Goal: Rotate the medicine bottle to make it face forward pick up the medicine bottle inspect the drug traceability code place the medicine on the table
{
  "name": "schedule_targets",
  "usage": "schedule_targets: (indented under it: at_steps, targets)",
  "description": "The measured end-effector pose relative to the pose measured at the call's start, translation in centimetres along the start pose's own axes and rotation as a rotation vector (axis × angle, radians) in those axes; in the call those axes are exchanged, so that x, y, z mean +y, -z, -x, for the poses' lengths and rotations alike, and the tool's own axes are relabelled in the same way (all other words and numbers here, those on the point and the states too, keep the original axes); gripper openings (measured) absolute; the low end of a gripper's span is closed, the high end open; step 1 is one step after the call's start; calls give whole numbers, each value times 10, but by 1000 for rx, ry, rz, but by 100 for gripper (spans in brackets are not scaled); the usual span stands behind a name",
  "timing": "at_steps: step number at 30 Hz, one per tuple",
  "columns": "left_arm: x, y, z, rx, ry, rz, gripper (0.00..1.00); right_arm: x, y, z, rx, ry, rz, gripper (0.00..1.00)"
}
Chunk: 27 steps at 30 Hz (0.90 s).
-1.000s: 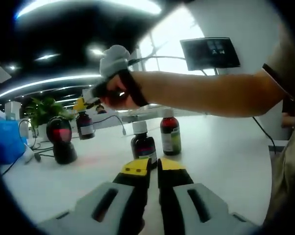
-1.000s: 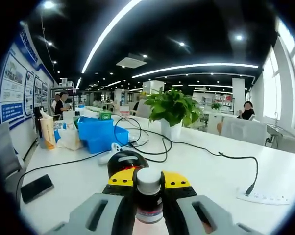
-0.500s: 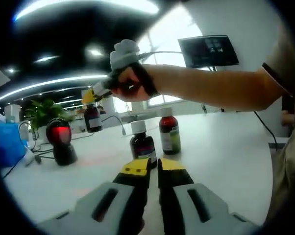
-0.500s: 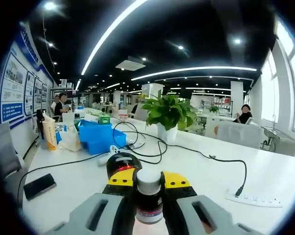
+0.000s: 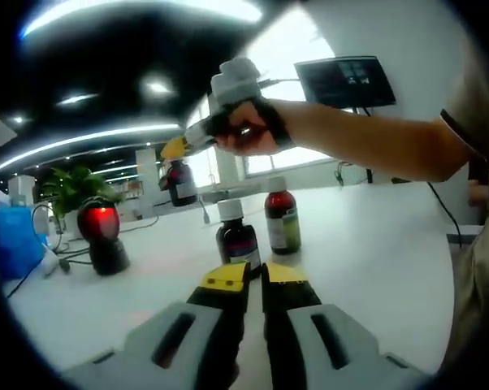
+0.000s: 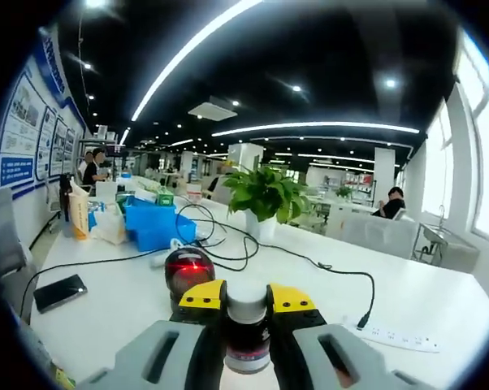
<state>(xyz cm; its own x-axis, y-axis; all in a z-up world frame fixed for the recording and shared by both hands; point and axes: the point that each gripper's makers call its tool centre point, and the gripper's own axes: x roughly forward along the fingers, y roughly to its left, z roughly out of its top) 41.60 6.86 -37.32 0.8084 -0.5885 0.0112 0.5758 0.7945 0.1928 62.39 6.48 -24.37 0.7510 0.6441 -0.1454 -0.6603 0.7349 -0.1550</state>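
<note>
My right gripper (image 6: 246,297) is shut on a dark brown medicine bottle (image 6: 246,337) with a white cap, held upright between its yellow-tipped jaws. In the left gripper view a person's hand carries that right gripper (image 5: 179,154), and the held bottle (image 5: 179,182) hangs in the air above the white table (image 5: 366,268). Two more bottles stand on the table: a dark one with a white cap (image 5: 237,241) and a red-capped one with a green label (image 5: 283,225). My left gripper (image 5: 255,276) is shut with nothing in it, low over the table just short of the white-capped bottle.
A black barcode scanner (image 5: 104,237) (image 6: 188,274) glows red at the left. Beyond it are a potted plant (image 6: 265,195), a blue bin (image 6: 153,227), cables, a phone (image 6: 58,292) and a power strip (image 6: 393,336). A monitor (image 5: 348,81) hangs at the back right.
The right gripper has carried its bottle up and to the right, away from the scanner. The left gripper and the two standing bottles have stayed put.
</note>
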Motion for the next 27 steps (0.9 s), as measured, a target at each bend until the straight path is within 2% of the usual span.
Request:
schedule_targets:
  at_steps: [20, 27]
  targets:
    - [0, 2, 0, 7, 3, 5, 0, -48, 15, 58, -15, 82, -7, 15]
    - [1, 2, -1, 9, 1, 4, 0, -67, 28, 84, -14, 136, -14, 15]
